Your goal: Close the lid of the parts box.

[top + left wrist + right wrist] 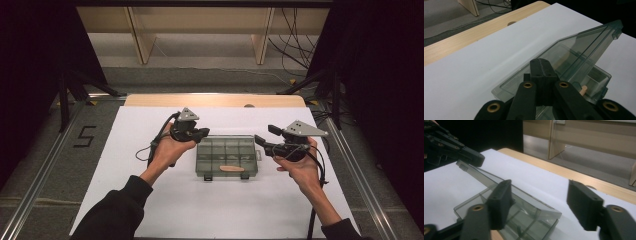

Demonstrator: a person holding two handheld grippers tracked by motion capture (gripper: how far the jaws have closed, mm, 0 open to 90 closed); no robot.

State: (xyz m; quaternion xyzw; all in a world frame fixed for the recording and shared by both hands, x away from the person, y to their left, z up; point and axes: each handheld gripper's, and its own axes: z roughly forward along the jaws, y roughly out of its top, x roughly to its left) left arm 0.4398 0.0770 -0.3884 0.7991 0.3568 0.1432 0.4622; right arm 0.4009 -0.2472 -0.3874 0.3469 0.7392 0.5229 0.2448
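A smoky, see-through compartment box point(226, 157) sits mid-sheet on the white table cover point(150, 210), its lid point(564, 57) tilted half-open. The left gripper point(204, 133) is clenched, jaws together over the lid. The right gripper point(539, 205) stands released, straddling the box's corner. A small tan piece point(231, 168) lies inside.

A white sheet point(150, 200) covers the wooden counter point(215, 100) on a grey floor point(45, 165), with pale wooden furniture legs point(140, 40) and black curtains point(30, 75) behind.
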